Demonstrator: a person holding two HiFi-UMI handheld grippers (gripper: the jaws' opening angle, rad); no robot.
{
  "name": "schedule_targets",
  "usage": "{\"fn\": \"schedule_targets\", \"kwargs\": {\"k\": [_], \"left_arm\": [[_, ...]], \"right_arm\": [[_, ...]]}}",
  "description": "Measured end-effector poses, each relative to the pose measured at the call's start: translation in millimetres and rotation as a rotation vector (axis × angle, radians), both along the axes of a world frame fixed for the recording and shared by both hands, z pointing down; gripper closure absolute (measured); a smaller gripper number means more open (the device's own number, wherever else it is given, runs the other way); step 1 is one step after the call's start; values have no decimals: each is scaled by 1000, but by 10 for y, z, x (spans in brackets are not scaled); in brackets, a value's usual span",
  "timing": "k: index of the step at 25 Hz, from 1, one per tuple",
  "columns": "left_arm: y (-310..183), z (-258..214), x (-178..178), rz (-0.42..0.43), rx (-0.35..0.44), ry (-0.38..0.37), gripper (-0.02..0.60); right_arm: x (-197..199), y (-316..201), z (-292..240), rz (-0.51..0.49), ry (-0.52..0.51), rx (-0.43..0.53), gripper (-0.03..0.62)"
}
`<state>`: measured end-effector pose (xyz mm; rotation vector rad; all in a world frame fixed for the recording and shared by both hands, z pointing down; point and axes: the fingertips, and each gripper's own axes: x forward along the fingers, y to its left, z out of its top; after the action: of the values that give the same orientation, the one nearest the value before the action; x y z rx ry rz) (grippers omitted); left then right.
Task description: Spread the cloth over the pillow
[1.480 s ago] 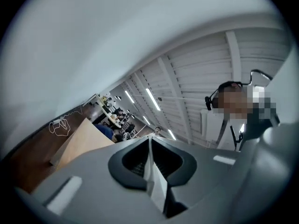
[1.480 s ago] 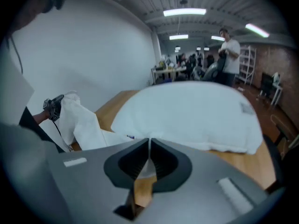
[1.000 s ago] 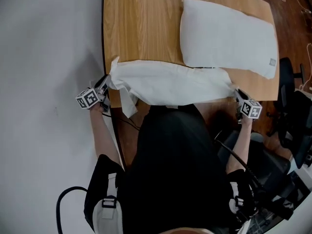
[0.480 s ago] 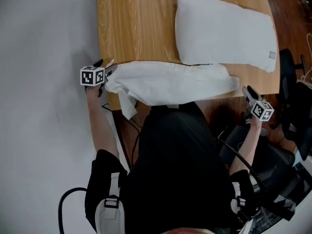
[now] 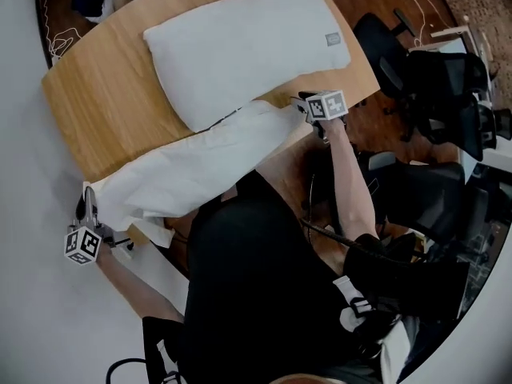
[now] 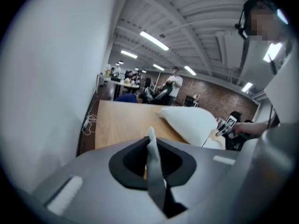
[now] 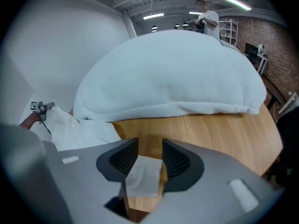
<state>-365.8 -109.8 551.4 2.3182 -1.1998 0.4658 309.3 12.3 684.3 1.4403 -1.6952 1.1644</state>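
A white pillow (image 5: 240,46) lies on the wooden table (image 5: 88,94). In front of it the white cloth (image 5: 192,170) runs as a long bunched band along the table's near edge. My left gripper (image 5: 86,210) is off the table's left corner, shut on a thin fold of the cloth (image 6: 152,164) that stands up between its jaws. My right gripper (image 5: 302,102) is at the cloth's other end, beside the pillow's near corner. Its jaws stand apart, and a cloth corner (image 7: 145,178) lies loosely between them over bare wood (image 7: 210,134). The pillow (image 7: 173,73) bulges right ahead.
Black office chairs (image 5: 424,78) stand to the right of the table. Cables (image 5: 56,46) lie by its far left end. A white wall runs along the left. People (image 6: 174,83) are at desks far off in the room.
The head view has swung round. My left gripper has drawn its cloth end back off the table's left corner. My right gripper, clear of the cloth half a second ago, is now at its right end.
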Motion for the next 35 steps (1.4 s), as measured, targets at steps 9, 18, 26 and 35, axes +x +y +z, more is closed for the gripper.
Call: {"fn": "schedule_targets", "kwargs": {"k": [9,18,26,35], "left_arm": [[353,-1108,36,-16,267,220,568],[208,-1915,87,70,480,384,569],[452,-3491,250,279,802,485,569],[1119,-4009,899,292,918,589,569]], "right_arm": [[148,402,263,91,-81,-6,586],[352,553,-1931,126,-54,569,589],[179,927,-4687,70,145,1077,589],[1293,2194,-5442,251,397,1252,589]]}}
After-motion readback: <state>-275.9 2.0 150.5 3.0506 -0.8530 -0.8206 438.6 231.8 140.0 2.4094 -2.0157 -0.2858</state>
